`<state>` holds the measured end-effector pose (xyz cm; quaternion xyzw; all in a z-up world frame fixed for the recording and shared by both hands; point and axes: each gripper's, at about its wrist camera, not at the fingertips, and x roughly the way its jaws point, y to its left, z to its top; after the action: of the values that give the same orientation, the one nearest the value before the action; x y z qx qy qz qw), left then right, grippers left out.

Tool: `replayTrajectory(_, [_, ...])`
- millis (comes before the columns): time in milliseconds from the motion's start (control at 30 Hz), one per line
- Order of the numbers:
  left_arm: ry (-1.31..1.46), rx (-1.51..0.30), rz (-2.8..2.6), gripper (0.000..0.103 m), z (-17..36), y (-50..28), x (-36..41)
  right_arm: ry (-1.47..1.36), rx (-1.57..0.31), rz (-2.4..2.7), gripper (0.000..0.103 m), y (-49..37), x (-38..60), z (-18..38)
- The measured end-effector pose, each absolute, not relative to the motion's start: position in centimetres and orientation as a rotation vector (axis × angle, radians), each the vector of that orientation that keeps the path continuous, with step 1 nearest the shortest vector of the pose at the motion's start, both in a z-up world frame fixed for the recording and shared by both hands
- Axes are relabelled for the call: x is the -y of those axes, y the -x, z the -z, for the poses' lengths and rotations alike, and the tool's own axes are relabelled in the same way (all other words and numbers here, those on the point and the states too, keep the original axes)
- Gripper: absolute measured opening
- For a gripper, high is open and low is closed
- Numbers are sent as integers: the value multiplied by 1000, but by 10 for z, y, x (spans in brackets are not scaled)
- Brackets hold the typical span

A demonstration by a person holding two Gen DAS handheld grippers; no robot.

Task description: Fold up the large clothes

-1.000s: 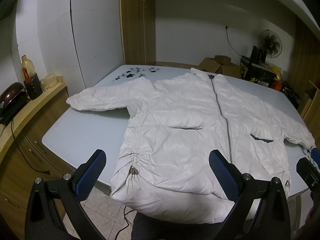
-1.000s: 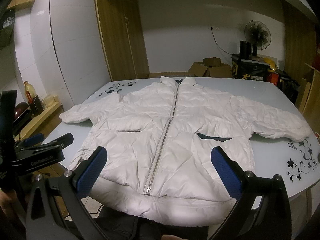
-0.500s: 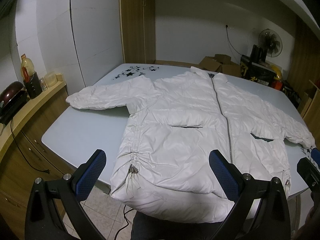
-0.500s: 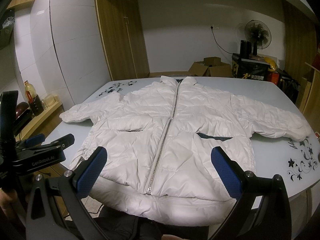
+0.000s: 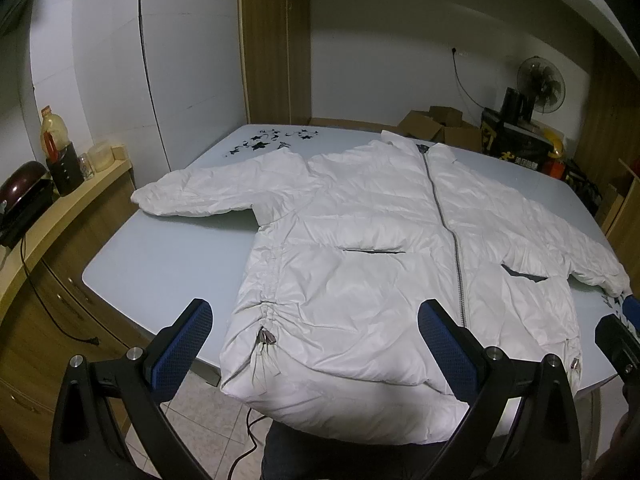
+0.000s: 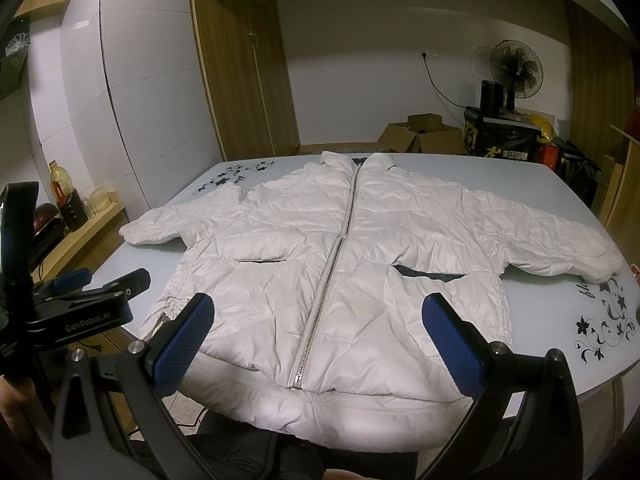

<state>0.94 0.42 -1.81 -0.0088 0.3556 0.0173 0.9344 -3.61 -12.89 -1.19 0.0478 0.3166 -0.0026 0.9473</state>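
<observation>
We face a white jacket (image 5: 376,248) spread flat on the table (image 5: 160,256).
Ahead of both, our left gripper (image 5: 316,344) and right gripper (image 6: 320,340) hang wide open, empty.

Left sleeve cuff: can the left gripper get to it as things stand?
Probably yes. The left gripper hangs open above the hem, and the sleeve cuff lies flat on the bare table with nothing between them.

White puffer jacket (image 5: 360,264) (image 6: 340,276), spread flat and face up on the table, zipped closed. Collar toward 12 o'clock, hem draped over the near edge at 6; sleeves stretched toward 9 and 3, both pocket slits gaping slightly.
</observation>
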Motion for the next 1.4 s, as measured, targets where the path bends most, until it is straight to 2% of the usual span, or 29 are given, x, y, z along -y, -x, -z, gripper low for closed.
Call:
replayTrajectory(333, [80, -742, 23, 103, 22, -11, -11, -97, -648, 3, 103, 36, 129, 12])
replayTrajectory(500, [401, -773, 229, 103, 41, -43, -67, -97, -669, -1, 103, 36, 124, 23])
replayTrajectory(700, [866, -875, 346, 103, 97, -123, -180, -90, -727, -5, 103, 21, 123, 34])
replayTrajectory(1000, [1059, -890, 184, 103, 146, -217, -285, -109, -865, -6, 103, -15, 125, 75])
replayTrajectory(1400, [1168, -925, 203, 103, 190, -292, -305, -137, -970, -2, 103, -48, 125, 112])
